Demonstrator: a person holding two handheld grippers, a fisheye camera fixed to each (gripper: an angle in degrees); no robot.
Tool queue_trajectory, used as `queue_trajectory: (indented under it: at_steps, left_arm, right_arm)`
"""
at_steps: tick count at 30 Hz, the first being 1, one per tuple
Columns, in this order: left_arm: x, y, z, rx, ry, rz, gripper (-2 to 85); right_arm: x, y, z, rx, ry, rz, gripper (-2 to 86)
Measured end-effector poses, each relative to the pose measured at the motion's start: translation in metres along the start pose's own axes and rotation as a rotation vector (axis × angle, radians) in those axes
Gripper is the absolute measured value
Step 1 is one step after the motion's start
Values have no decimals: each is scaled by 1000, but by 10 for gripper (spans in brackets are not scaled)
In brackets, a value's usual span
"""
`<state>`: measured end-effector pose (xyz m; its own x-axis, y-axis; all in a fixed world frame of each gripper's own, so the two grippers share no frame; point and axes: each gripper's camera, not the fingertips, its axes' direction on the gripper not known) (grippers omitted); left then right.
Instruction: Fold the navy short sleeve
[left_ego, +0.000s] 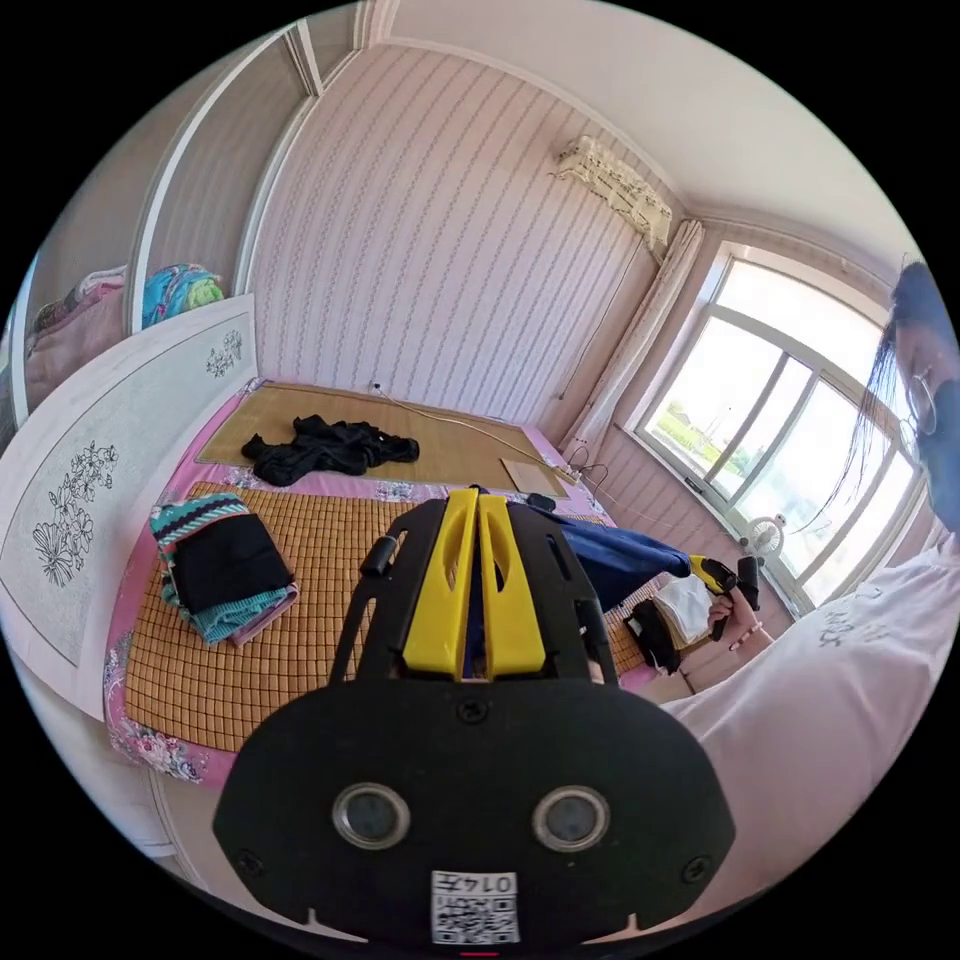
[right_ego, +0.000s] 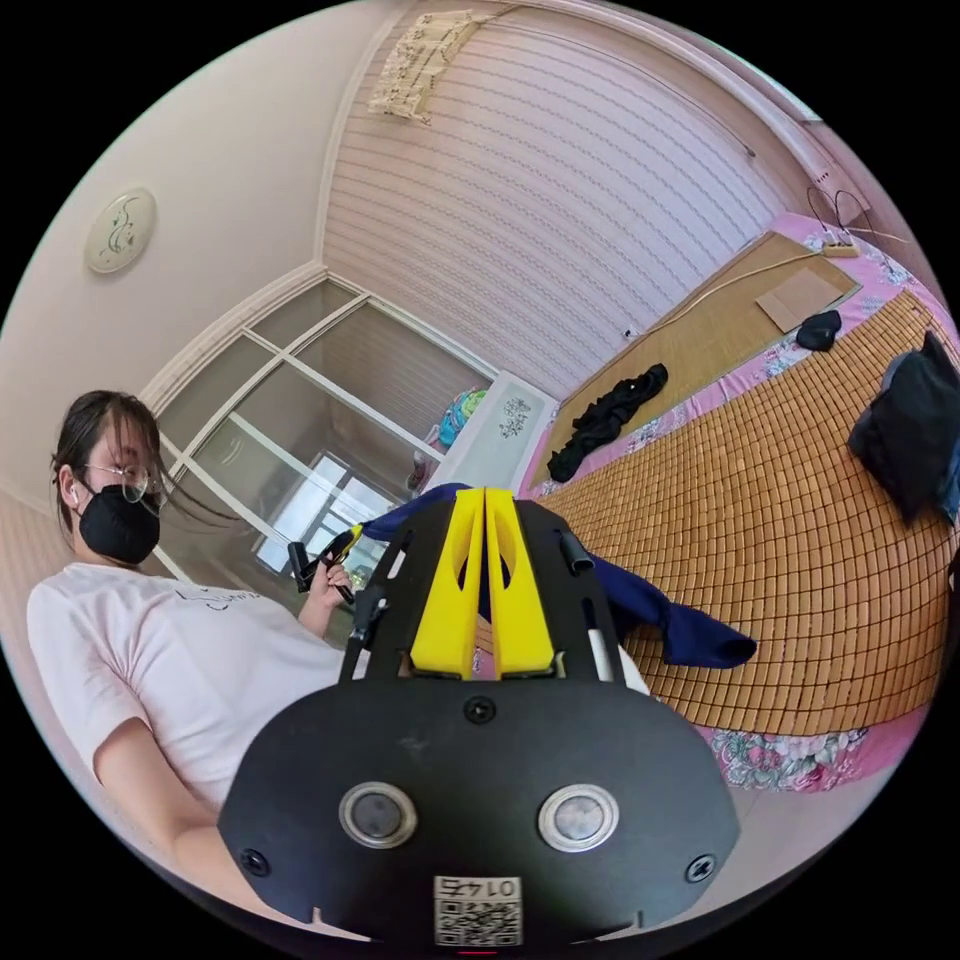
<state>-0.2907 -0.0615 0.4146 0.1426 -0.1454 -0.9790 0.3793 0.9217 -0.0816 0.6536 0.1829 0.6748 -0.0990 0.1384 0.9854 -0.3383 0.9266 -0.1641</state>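
Note:
The navy short sleeve shirt (left_ego: 615, 560) hangs stretched in the air between the two grippers, above the woven bed mat (left_ego: 330, 560). In the left gripper view, my left gripper (left_ego: 477, 497) has its yellow jaws shut on one edge of the navy cloth. At the far end of the cloth, a hand holds my right gripper (left_ego: 712, 575). In the right gripper view, the right gripper (right_ego: 484, 495) is shut on the shirt (right_ego: 690, 635), whose loose part droops onto the mat (right_ego: 780, 540). The left gripper (right_ego: 335, 550) shows beyond it in the person's hand.
A heap of black clothing (left_ego: 330, 447) lies on the far mat. A folded stack of teal striped and black pieces (left_ego: 225, 575) sits near the white headboard (left_ego: 90, 500). White and black clothes (left_ego: 675, 615) lie by the person. A window (left_ego: 790, 440) is at the right.

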Motion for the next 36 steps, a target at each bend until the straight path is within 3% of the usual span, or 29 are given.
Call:
queue_trajectory:
  at_steps: [4,8,10,12,17,22,26,30,36]
  left_arm:
    - [1,23,-3,68,125,57,-10]
    - [-23,58,-69,445,338,84,-10]
    - [-40,63,-77,425,229,52,-10]
    - [-65,68,-38,233,43,15,-10]
    - [-117,125,147,-185,20,-103,-9]
    - [-132,251,374,-658,156,-198,-3]
    - [-84,361,524,-981,192,-48,47]
    - [-24,439,627,-1136,190,204,69]
    - [-3,505,734,-1229,214,222,94]
  right_arm:
    - [-41,-11,-30,52,-50,-44,-4]
    - [-102,-32,-58,76,-61,-133,-4]
    - [-121,-49,-50,-2,21,-132,-4]
    - [-119,-67,-19,-145,154,-90,-4]
    - [-47,-51,50,-325,343,220,-3]
    - [-18,-21,68,-306,467,463,-3]
    - [-22,-15,49,-239,558,561,-3]
    - [-24,-18,36,-234,574,623,-3]
    - [-38,-29,30,-350,615,623,-3]
